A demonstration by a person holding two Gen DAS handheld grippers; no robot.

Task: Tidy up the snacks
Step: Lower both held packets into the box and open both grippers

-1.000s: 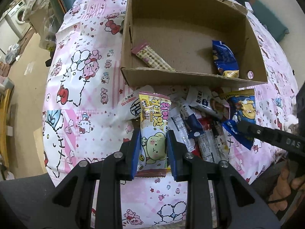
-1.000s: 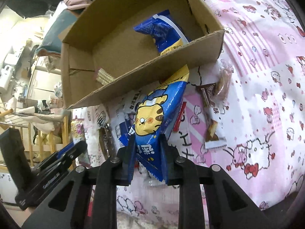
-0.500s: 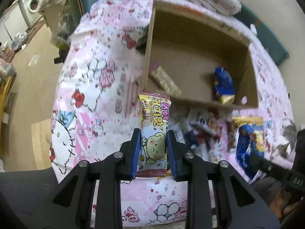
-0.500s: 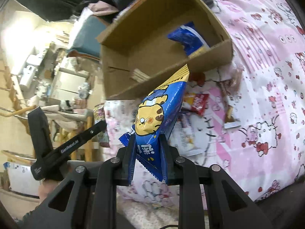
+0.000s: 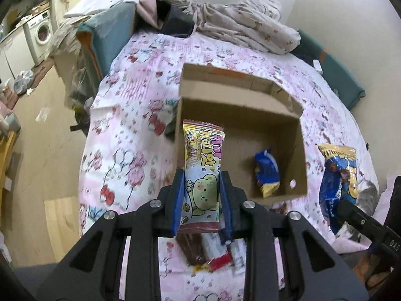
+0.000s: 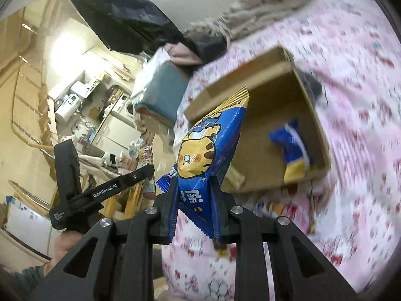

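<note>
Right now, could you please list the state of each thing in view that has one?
left hand-held gripper: shut on the yellow snack pack, held in the air.
right hand-held gripper: shut on the blue snack bag, held in the air.
cardboard box: open-topped, on the pink bedspread.
small blue packet: lying inside the box.
loose snacks: on the bedspread, outside the box.

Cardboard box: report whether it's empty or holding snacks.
Not empty. The cardboard box holds a blue and yellow packet on its floor; the rest is partly hidden.
</note>
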